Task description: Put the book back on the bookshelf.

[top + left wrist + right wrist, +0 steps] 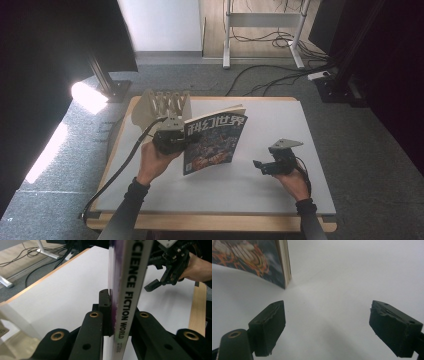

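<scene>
A science fiction magazine (212, 142) with a dark illustrated cover stands upright on the white table (280, 125), held by its spine. My left gripper (172, 140) is shut on that spine (127, 290), which reads "SCIENCE FICTION WORLD" in the left gripper view. To the right, my right gripper (262, 166) rests low over the table, open with nothing between its jaws. The right gripper view shows its fingers (269, 325) spread wide above bare table, with the magazine's lower corner (279, 267) ahead at upper left.
A beige slotted rack (162, 105) stands at the table's back left, just behind my left gripper. Cables and desk legs (265, 35) lie on the floor beyond the table. The wooden table edge (197, 310) runs near my right hand.
</scene>
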A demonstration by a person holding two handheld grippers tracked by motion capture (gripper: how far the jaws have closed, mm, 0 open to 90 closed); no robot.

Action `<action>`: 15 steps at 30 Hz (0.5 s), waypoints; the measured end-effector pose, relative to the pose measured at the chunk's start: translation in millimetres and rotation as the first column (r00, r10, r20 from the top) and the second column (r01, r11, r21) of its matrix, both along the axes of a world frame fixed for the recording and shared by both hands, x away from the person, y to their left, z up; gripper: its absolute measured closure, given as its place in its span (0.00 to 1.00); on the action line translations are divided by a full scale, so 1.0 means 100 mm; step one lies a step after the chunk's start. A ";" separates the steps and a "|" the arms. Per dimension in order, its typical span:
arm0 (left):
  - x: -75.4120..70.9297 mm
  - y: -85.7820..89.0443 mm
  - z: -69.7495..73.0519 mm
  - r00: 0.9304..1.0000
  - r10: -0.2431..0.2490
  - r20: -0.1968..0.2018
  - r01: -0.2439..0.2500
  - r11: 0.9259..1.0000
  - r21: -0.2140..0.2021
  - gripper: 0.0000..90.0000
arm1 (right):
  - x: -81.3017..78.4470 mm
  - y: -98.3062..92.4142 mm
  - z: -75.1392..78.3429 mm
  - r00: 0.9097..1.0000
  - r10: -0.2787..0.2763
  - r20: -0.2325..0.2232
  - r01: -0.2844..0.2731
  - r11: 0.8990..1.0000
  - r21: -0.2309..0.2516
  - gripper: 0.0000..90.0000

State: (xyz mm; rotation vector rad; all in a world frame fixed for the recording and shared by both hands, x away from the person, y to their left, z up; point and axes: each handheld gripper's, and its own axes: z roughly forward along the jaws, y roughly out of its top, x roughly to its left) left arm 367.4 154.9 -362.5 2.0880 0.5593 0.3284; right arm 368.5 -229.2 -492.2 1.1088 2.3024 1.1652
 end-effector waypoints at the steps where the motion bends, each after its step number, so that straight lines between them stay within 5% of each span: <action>1: 0.00 0.02 0.01 1.000 0.007 0.001 -0.007 1.000 0.000 0.92 | -0.01 0.01 -0.03 1.000 -0.004 -0.006 0.004 1.000 -0.002 0.14; 15: -0.06 0.38 0.14 0.997 0.078 -0.007 -0.079 0.997 -0.027 0.92 | -0.05 0.06 -0.22 1.000 -0.020 -0.020 0.020 1.000 -0.016 0.08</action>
